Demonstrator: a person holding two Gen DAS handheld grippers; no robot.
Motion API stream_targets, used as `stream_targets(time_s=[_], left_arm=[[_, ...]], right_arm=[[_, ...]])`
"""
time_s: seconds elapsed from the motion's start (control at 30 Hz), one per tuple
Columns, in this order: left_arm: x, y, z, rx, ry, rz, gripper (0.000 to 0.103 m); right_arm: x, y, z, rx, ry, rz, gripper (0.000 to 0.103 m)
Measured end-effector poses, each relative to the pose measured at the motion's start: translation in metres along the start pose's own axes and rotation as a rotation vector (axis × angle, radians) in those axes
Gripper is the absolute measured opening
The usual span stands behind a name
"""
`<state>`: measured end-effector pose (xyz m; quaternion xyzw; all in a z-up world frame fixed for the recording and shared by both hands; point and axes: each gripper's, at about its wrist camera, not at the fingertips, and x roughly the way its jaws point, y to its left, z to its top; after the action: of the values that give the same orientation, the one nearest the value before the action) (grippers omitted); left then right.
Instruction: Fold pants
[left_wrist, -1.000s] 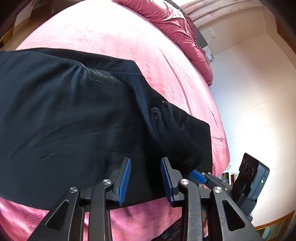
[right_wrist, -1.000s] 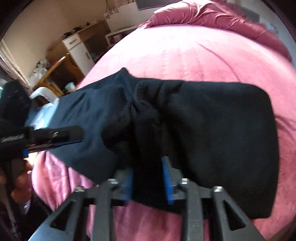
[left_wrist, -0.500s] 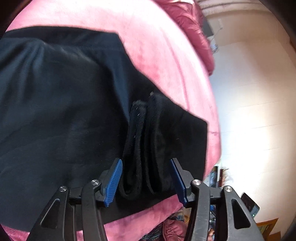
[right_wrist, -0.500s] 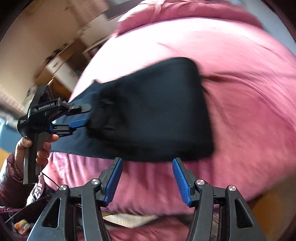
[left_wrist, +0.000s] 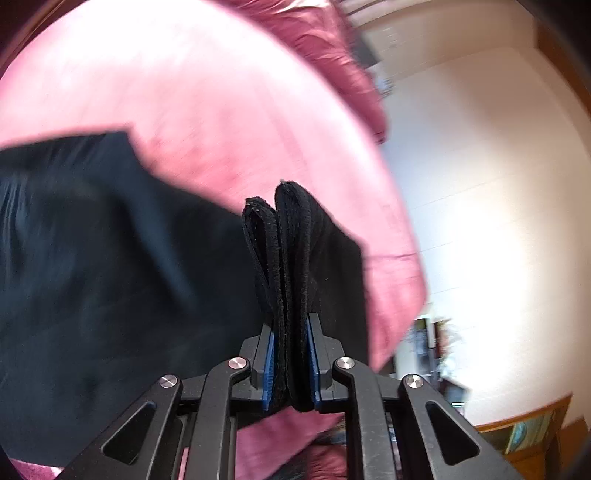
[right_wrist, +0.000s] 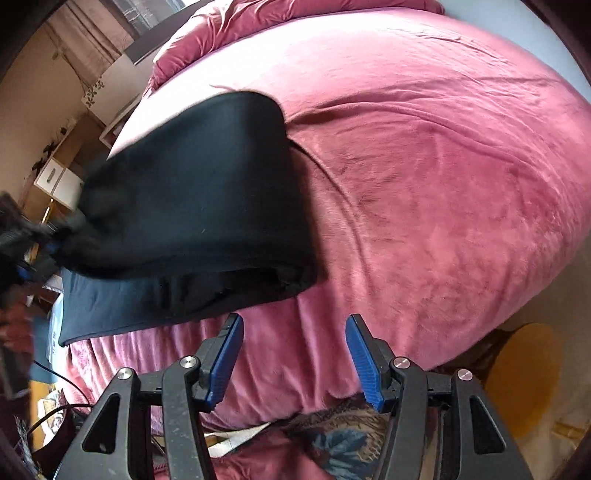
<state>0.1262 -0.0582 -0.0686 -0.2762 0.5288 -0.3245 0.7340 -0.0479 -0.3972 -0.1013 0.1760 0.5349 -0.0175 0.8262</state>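
The black pants (left_wrist: 110, 266) lie folded on the pink bed (left_wrist: 221, 122). My left gripper (left_wrist: 290, 365) is shut on their bunched waistband (left_wrist: 291, 243), which stands up between the blue pads. In the right wrist view the pants (right_wrist: 199, 192) are a thick black bundle at the left, their left end lifted. My right gripper (right_wrist: 293, 358) is open and empty over the bed's front edge, just right of and below the bundle's near corner. The left gripper (right_wrist: 22, 240) shows blurred at the far left there.
A crumpled pink duvet (right_wrist: 280, 14) lies at the head of the bed. White drawers (right_wrist: 59, 181) and shelves stand beyond the bed's left side. A yellow stool (right_wrist: 524, 380) stands on the floor at lower right. A white wall (left_wrist: 480, 184) stands right of the bed.
My left gripper has closed on the bunched waistband and lifted it. My right gripper let go of the pants, opened and drew back toward the bed's front edge.
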Motion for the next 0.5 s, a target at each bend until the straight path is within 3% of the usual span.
stream_targets(time_s=[0.17, 0.27, 0.3, 0.5], left_arm=[[-0.012, -0.041, 0.003, 0.087, -0.043, -0.068, 0.014], [-0.017, -0.045, 0.004, 0.101, -0.073, -0.067, 0.014], [-0.019, -0.042, 0.002, 0.104, -0.082, -0.05, 0.014], [-0.014, 0.029, -0.023, 0.024, -0.024, 0.122, 0.013]], right_arm=[[0.007, 0.003, 0.019, 0.08, -0.08, 0.032, 0.059], [0.019, 0.006, 0.026, 0.049, -0.085, -0.068, 0.055], [0.024, 0.006, 0.026, 0.027, -0.087, -0.116, 0.046], [0.041, 0.009, 0.021, -0.012, -0.055, -0.147, 0.045]])
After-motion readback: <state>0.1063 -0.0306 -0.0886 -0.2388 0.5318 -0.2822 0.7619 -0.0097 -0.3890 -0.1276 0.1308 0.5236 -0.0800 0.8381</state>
